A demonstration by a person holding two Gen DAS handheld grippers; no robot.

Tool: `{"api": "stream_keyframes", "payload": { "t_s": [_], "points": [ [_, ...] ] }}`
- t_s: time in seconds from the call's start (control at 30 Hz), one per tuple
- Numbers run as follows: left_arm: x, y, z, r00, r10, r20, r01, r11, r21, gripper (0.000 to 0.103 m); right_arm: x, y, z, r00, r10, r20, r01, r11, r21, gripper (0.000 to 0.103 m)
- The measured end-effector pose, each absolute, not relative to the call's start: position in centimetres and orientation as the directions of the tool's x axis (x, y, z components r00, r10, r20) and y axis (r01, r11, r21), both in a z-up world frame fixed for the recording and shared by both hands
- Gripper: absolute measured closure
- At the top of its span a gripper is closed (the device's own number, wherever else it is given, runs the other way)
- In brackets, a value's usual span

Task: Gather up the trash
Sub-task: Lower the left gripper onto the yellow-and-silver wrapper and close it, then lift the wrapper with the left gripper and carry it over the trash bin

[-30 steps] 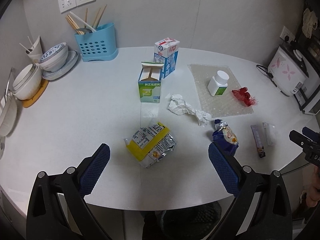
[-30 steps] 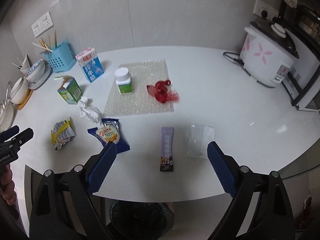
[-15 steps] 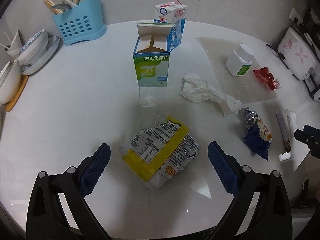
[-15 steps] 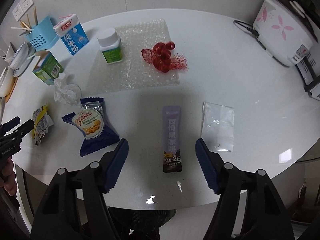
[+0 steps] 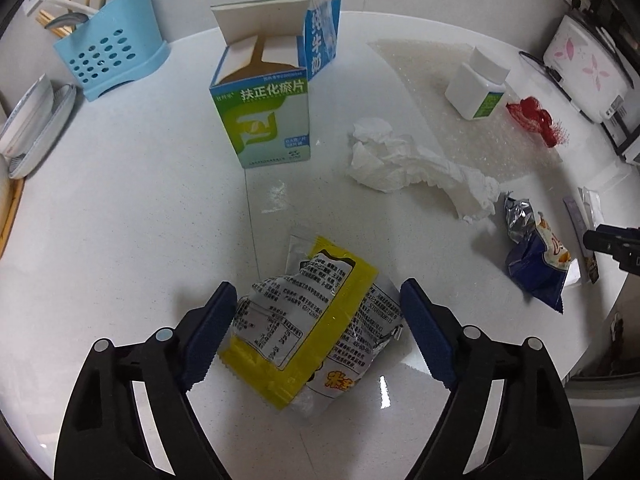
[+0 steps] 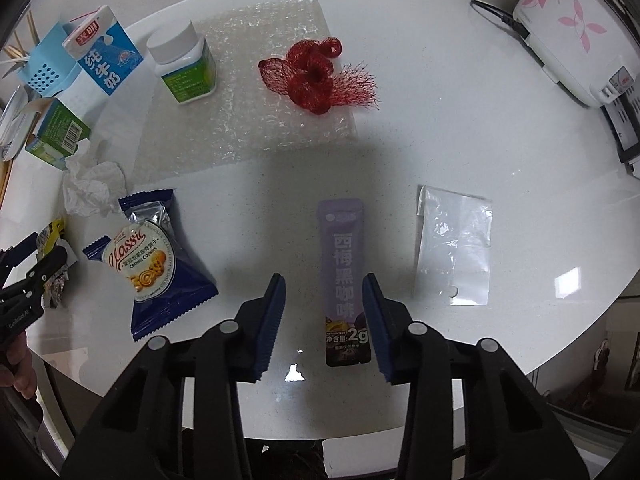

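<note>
A crumpled yellow and silver snack wrapper (image 5: 320,332) lies on the white table (image 5: 120,220). My left gripper (image 5: 317,286) points down over it, its jaws closing with the wrapper between them; the pads stand at its edges without squeezing it. A purple sachet (image 6: 344,264) lies flat near the table's front edge. Around it my right gripper (image 6: 324,278) is closing, the sachet close to the right-hand finger and not pinched. Also on the table are a blue cookie packet (image 6: 156,264), a crumpled tissue (image 5: 404,164) and a clear plastic bag (image 6: 454,244).
A red net (image 6: 316,76) and a white pill bottle (image 6: 184,64) rest on bubble wrap (image 6: 256,120). A green box (image 5: 264,116) and milk carton (image 5: 320,20) stand behind. Blue utensil holder (image 5: 112,64) and bowls (image 5: 28,120) at the left, rice cooker (image 6: 572,32) at the right.
Both grippers have come down close to the table. The left jaws have narrowed a little around the yellow wrapper; the right jaws have narrowed a lot around the purple sachet.
</note>
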State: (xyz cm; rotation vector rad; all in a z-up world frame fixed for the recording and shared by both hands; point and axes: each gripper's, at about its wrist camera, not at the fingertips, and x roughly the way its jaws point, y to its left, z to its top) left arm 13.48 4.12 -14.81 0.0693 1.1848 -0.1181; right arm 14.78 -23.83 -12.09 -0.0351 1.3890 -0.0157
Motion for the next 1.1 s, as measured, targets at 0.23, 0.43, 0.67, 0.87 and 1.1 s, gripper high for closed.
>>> {"api": "stream_keyframes", "payload": {
  "t_s": [0.23, 0.43, 0.67, 0.87, 1.1],
  "points": [
    [13.3, 3.6, -15.3, 0.332, -0.045, -0.942, 0.137, 0.991, 0.0, 0.05, 15.2, -24.1, -13.2, 0.145, -0.038, -0.989, 0.003, 0.999, -0.038, 0.088],
    [12.9, 3.4, -15.2, 0.319, -0.053, -0.946, 0.123, 0.992, -0.014, 0.068, 15.3, -24.4, -13.8, 0.127, -0.026, -0.992, 0.005, 1.0, -0.025, 0.103],
    [12.7, 3.3, -14.7, 0.324, -0.033, -0.946, 0.099, 0.995, 0.0, 0.076, 14.9, -24.4, -13.5, 0.141, -0.022, -0.99, 0.007, 1.0, -0.022, 0.103],
    [11.7, 3.4, -13.4, 0.34, -0.048, -0.939, 0.078, 0.997, -0.023, 0.077, 14.1, -24.6, -12.6, 0.169, -0.013, -0.986, 0.008, 1.0, -0.012, 0.103],
    [10.7, 3.5, -11.5, 0.374, -0.039, -0.927, 0.056, 0.998, -0.02, 0.078, 12.6, -24.0, -10.3, 0.211, -0.004, -0.978, -0.003, 1.0, -0.005, 0.103]
  ]
}}
